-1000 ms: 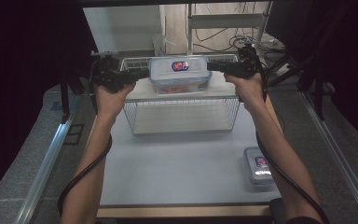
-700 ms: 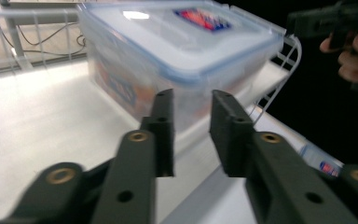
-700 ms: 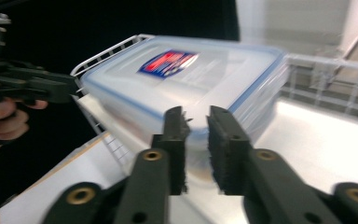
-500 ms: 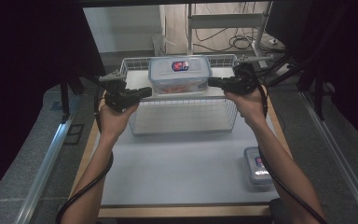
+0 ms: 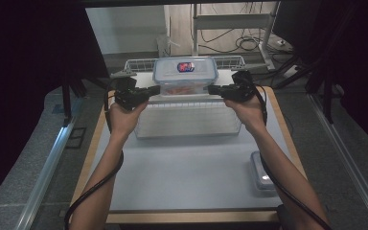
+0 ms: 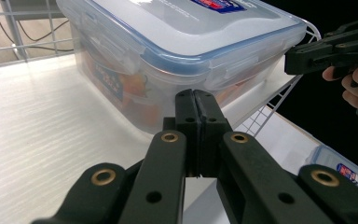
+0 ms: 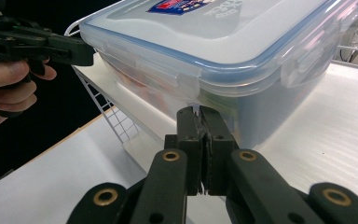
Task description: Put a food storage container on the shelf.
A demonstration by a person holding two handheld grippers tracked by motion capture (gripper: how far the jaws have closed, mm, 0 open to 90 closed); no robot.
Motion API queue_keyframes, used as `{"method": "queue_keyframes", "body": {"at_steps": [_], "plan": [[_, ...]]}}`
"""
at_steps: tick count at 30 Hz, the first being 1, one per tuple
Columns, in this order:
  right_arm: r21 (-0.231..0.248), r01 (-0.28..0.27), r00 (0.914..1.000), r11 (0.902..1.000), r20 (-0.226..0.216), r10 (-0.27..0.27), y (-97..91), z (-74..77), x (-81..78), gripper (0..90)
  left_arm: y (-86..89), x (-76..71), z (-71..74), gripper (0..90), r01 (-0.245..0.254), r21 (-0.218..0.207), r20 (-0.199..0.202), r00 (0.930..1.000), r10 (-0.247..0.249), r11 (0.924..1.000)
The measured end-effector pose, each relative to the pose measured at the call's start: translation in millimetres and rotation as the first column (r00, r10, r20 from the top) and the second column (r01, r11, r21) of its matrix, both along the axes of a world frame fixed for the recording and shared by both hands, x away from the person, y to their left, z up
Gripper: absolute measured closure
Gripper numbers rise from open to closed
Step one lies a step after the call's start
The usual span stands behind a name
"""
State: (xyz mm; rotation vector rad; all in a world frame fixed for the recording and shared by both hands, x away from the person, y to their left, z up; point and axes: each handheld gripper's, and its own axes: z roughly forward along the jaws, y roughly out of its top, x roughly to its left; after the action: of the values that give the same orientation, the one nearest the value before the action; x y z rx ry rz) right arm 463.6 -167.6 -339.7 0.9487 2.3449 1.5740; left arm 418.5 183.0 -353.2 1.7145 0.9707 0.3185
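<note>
**Closed Jaws Set Against Both Sides of Lidded Food Box**

The jaws of the left gripper are seen pressed flat together, with nothing held between them, after closing within the past second; their tips are pointed at the lower side wall of a clear plastic container, just beside it, though contact cannot be confirmed. The jaws of the right gripper are likewise shut on nothing, having just been closing too, and are aimed at the opposite wall of the same container, just under its rim.

In the high view, the container is placed at the 12 o'clock end of the table, standing on a white shelf atop a wire rack. The left gripper is held at the container's 9 o'clock side and the right gripper at its 3 o'clock side, both roughly level and pointed inward at each other.

The container is closed with a translucent lid edged in blue and fastened by clip flaps. A red and blue label is carried on the lid; its writing is too small and blurred to be read. Orange and red contents are glimpsed through the walls, with printing on them that cannot be made out.

A second, smaller lidded box bearing a similar label is seen lying on the grey table towards 4 o'clock, well apart from both grippers.
</note>
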Motion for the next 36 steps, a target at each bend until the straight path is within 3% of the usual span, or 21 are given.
{"method": "queue_keyframes", "body": {"at_steps": [3,9,11,12,14,16,19,24,28,34,36], "plan": [[0.000,-0.002,1.0000,1.0000,0.001,0.002,-0.3,0.6,-1.2,86.6,-1.6,-4.1,-1.5,87.4,0.011,-0.005,0.001,0.9999,-0.011,0.9999],[-0.012,-0.020,0.9993,0.9997,0.030,0.020,-1.8,0.0,-15.8,80.1,-8.6,-26.5,-5.7,75.3,0.015,0.069,0.045,0.9988,-0.018,0.9975],[-0.032,-0.025,0.9984,0.9992,0.049,0.027,-1.6,-3.9,-27.8,73.5,-11.6,-40.1,-8.5,65.9,0.017,0.107,0.066,0.9976,-0.024,0.9942],[-0.041,-0.028,0.9979,0.9988,0.058,0.030,-1.5,-5.8,-31.7,71.3,-11.6,-40.1,-8.5,63.3,0.017,0.107,0.066,0.9976,-0.024,0.9942],[-0.065,-0.027,0.9968,0.9975,0.073,0.032,-0.9,-9.8,-40.0,66.0,-15.1,-54.6,-12.1,59.5,0.015,0.154,0.082,0.9962,-0.028,0.9880],[-0.077,-0.026,0.9962,0.9967,0.081,0.033,-0.8,-11.7,-44.2,63.4,-15.8,-57.9,-13.2,55.2,0.015,0.164,0.085,0.9960,-0.030,0.9863],[-0.105,-0.034,0.9942,0.9938,0.098,0.045,-2.1,-19.6,-59.7,54.5,-19.9,-74.6,-23.2,48.4,0.026,0.192,0.082,0.9957,-0.043,0.9811],[-0.135,-0.050,0.9923,0.9896,0.106,0.064,-4.3,-29.6,-78.6,44.4,-22.7,-88.9,-35.2,39.1,0.030,0.207,0.075,0.9961,-0.047,0.9778],[-0.144,-0.061,0.9910,0.9876,0.109,0.078,-10.0,-39.0,-92.5,37.8,-22.2,-107.2,-48.6,33.2,0.033,0.187,0.071,0.9964,-0.047,0.9818],[-0.152,-0.058,0.9917,0.9867,0.105,0.075,-20.2,-54.5,-103.8,32.7,-20.5,-121.9,-60.8,27.8,0.021,0.208,0.078,0.9962,-0.038,0.9778],[-0.155,-0.054,0.9924,0.9864,0.101,0.071,-26.8,-63.7,-107.7,31.7,-20.3,-130.7,-68.5,26.4,0.019,0.191,0.078,0.9964,-0.035,0.9814]]}}
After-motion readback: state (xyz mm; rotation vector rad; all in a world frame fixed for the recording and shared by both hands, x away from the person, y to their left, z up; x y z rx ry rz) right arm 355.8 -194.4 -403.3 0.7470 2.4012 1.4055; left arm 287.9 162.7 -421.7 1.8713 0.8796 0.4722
